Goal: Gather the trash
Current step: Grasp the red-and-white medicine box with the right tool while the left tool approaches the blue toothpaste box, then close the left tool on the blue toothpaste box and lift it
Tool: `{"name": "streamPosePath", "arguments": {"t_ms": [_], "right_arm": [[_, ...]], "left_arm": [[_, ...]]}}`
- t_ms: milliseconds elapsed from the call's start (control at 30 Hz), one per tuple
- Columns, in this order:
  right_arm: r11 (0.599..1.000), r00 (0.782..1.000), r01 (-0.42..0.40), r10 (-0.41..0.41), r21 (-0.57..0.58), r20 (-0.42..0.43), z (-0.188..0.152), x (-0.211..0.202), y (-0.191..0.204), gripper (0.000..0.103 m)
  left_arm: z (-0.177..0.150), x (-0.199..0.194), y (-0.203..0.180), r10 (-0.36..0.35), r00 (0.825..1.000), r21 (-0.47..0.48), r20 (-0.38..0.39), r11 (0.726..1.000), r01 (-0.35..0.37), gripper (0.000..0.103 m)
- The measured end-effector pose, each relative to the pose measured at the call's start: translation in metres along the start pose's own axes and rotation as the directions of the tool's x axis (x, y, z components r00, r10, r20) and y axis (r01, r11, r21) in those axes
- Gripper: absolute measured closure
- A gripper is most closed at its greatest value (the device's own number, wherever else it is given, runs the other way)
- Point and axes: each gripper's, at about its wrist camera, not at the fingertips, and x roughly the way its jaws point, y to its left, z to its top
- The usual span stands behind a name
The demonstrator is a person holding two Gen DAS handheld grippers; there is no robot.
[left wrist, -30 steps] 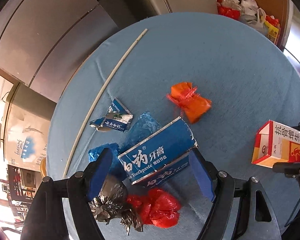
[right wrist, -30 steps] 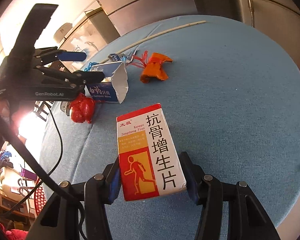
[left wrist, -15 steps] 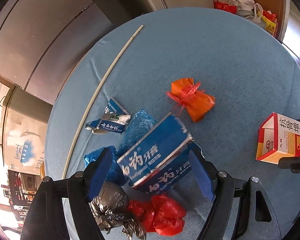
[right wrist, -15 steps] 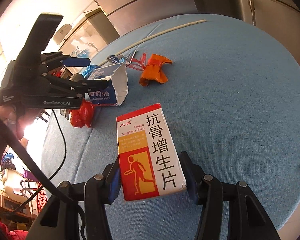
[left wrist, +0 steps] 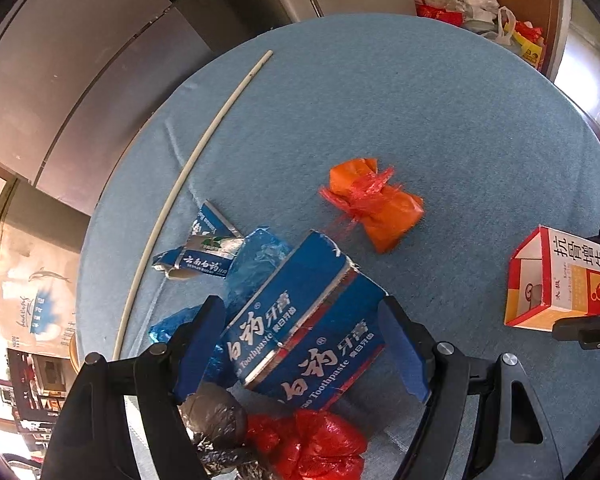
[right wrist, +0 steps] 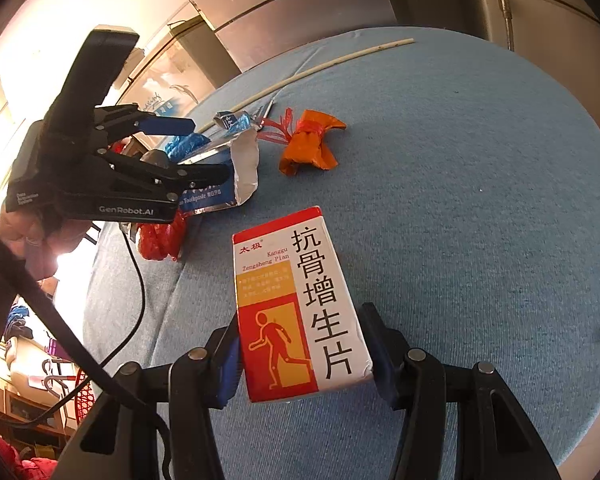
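Note:
A blue toothpaste box (left wrist: 300,336) lies slanted between the pads of my left gripper (left wrist: 300,344), which is shut on it; both ends touch the pads. In the right wrist view the same gripper (right wrist: 204,148) holds the box (right wrist: 220,192) low over the table, silver open end up. My right gripper (right wrist: 300,356) is shut on a red, white and orange medicine box (right wrist: 300,312), also seen at the right edge of the left wrist view (left wrist: 556,280). Loose trash: an orange bag (left wrist: 376,208), a red bag (left wrist: 312,448), a dark crumpled bag (left wrist: 214,416), blue plastic (left wrist: 256,256), a flattened blue tube (left wrist: 204,248).
A long white rod (left wrist: 196,160) lies along the left rim of the round table with its blue cloth (left wrist: 420,100). Steel cabinet doors stand behind it. Plastic bags (left wrist: 480,12) are heaped on the floor at the far right. A person's hand (right wrist: 28,228) holds the left gripper.
The toothpaste box has turned between the left jaws and now lies more steeply slanted. The right gripper and its medicine box have not moved.

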Motion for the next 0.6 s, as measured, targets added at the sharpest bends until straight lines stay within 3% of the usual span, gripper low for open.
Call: {"name": "streamPosePath", "arguments": {"t_ms": [100,167,300,433,600], "right_arm": [[1.0,1.0,-0.004,0.004,-0.001,0.0,0.002,0.001,0.0,0.047],[1.0,1.0,-0.006,0.006,-0.001,0.0,0.002,0.001,0.0,0.047],[1.0,1.0,-0.014,0.014,0.006,0.003,0.002,0.001,-0.001,0.047],[1.0,1.0,-0.016,0.016,0.016,0.006,0.002,0.001,-0.001,0.047],[1.0,1.0,-0.014,0.013,0.028,0.008,0.001,0.0,0.0,0.047]], "left_arm": [[0.0,0.002,-0.001,-0.035,0.999,-0.003,0.002,0.999,0.035,0.024],[-0.001,0.003,-0.001,-0.065,0.998,-0.01,0.004,0.998,0.065,0.032],[-0.005,0.004,0.002,-0.127,0.992,-0.035,0.016,0.991,0.127,0.054],[-0.008,-0.003,0.015,-0.18,0.983,-0.095,0.04,0.979,0.183,0.087],[-0.016,-0.01,0.025,-0.204,0.978,-0.133,0.051,0.969,0.209,0.087]]}}
